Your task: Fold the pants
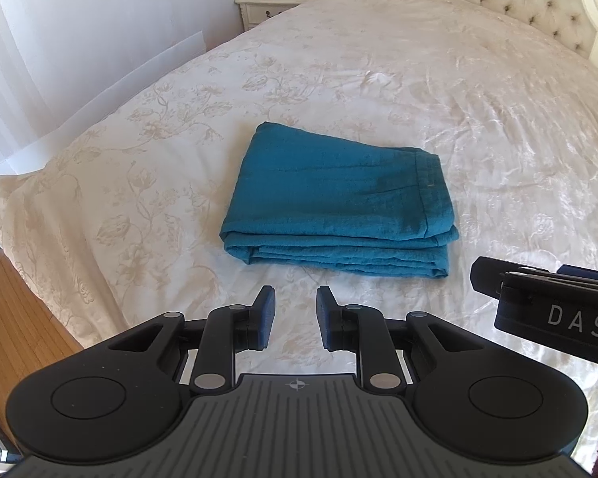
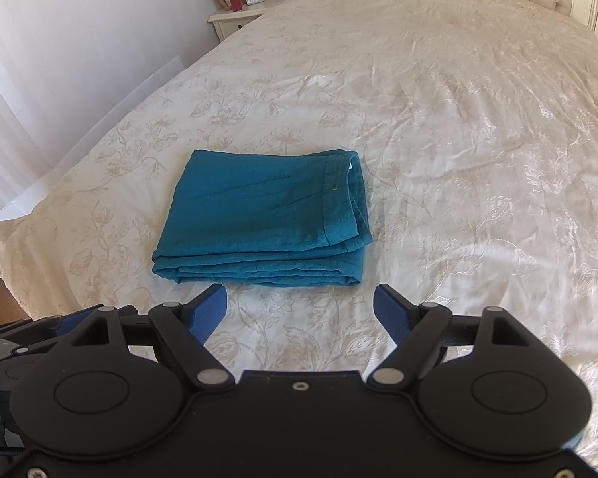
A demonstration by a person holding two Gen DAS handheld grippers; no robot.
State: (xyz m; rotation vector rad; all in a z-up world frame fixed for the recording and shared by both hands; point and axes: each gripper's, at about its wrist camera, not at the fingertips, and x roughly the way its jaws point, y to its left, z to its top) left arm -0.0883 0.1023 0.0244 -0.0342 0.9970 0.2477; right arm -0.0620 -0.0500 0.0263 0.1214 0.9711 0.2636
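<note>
**A:** Where do things stand?

**B:** The teal pants (image 1: 335, 203) lie folded into a compact stack on the bed (image 1: 438, 79), toward its near left part, layered edges facing us and the hemmed band on the right. Both tools hover just short of the near edge, touching nothing. The left gripper (image 1: 296, 316) has its fingers apart with a narrow gap; the right gripper (image 2: 299, 314) has its fingers spread wide.

**A:** So it looks about done. What could still spoil it?

**B:** I'd judge the risk is meddling. The near layers are loose, so a finger catching only the top ply could drag it and open the fold. The bedspread is slick-looking and wrinkled; pushing the stack might slide it or bunch the cover under it.

**A:** Anything else?

**B:** The grippers sit close together on the right; crossing paths could bump them.
</note>
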